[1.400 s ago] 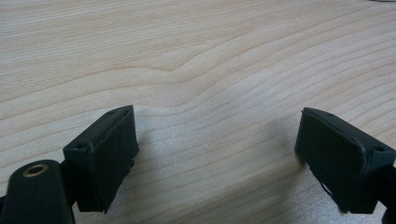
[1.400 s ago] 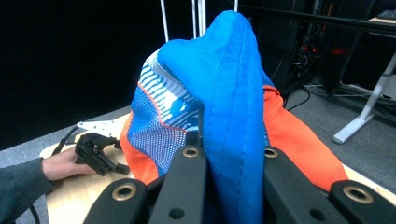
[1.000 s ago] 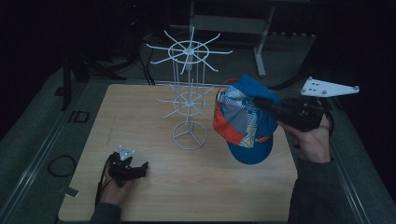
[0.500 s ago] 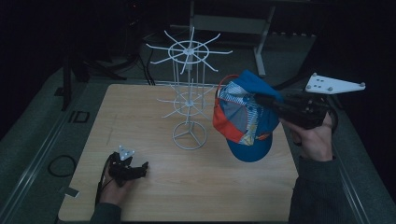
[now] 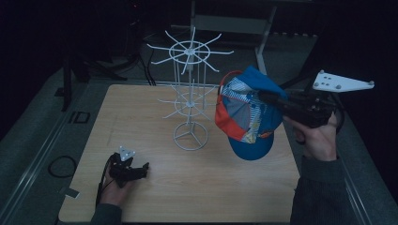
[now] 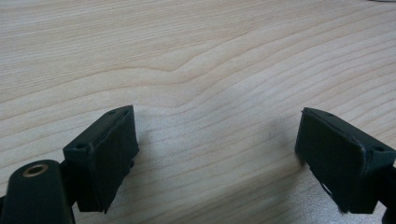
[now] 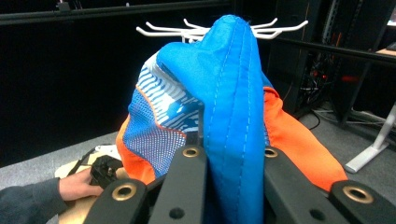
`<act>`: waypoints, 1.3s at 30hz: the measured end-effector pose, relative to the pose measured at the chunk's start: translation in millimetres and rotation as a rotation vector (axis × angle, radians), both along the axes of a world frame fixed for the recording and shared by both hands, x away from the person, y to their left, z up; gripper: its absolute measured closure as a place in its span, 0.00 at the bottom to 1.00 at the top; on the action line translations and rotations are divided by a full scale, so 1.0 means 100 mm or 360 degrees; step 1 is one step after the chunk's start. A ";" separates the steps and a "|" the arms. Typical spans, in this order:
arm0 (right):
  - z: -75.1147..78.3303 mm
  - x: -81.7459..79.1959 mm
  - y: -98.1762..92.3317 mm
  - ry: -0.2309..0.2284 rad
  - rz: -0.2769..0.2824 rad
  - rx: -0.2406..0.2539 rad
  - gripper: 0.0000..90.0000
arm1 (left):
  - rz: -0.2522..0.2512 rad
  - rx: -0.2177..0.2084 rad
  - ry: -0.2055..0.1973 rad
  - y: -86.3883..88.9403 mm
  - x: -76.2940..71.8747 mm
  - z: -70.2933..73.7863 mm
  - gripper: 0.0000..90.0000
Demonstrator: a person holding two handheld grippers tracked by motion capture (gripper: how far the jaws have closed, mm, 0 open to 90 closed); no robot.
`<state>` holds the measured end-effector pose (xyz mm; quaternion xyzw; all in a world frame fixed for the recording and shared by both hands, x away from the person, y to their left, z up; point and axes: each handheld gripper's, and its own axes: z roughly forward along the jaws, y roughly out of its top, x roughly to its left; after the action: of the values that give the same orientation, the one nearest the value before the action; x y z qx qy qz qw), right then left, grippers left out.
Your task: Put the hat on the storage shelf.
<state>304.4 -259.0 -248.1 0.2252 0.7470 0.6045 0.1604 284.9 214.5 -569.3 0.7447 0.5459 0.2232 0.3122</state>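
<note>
A blue, orange and white cap [image 5: 246, 115] hangs in the air to the right of the white wire rack [image 5: 190, 101], about level with its lower ring of hooks. My right gripper [image 5: 263, 97] is shut on the cap's blue fabric [image 7: 233, 112], and the jaws squeeze a fold of it. The rack's upper hooks [image 7: 187, 29] stick out just behind the cap in the right gripper view. My left gripper [image 5: 141, 168] rests low on the wooden table [image 5: 141, 108] at the front left, open, with nothing between its jaws but bare wood [image 6: 215, 154].
The rack's round base [image 5: 190, 137] stands in the middle of the table. A grey floor with cables surrounds the table, and a metal stand [image 5: 263, 28] is behind it. The left hand [image 7: 77, 184] on its gripper shows low at the left of the right gripper view.
The cap and my right gripper have shifted slightly; the left gripper has stayed where it was.
</note>
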 end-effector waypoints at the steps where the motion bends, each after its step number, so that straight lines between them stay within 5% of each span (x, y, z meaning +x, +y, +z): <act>1: 0.01 0.00 -0.01 0.0000 0.0002 0.0009 0.97 | 0.0000 0.0000 0.0000 0.00 0.00 0.00 0.15; 28: 0.20 -0.09 0.07 -0.0080 0.0115 0.0157 0.98 | 0.0001 -0.0002 0.0000 0.00 0.00 0.00 0.15; 39: 0.15 0.05 0.32 -0.0045 0.0158 0.0155 0.98 | 0.0001 -0.0002 0.0000 0.00 0.00 0.00 0.15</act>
<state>309.5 -226.8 -232.7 0.1869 0.7247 0.6505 0.1296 284.9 214.4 -569.4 0.7443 0.5462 0.2230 0.3128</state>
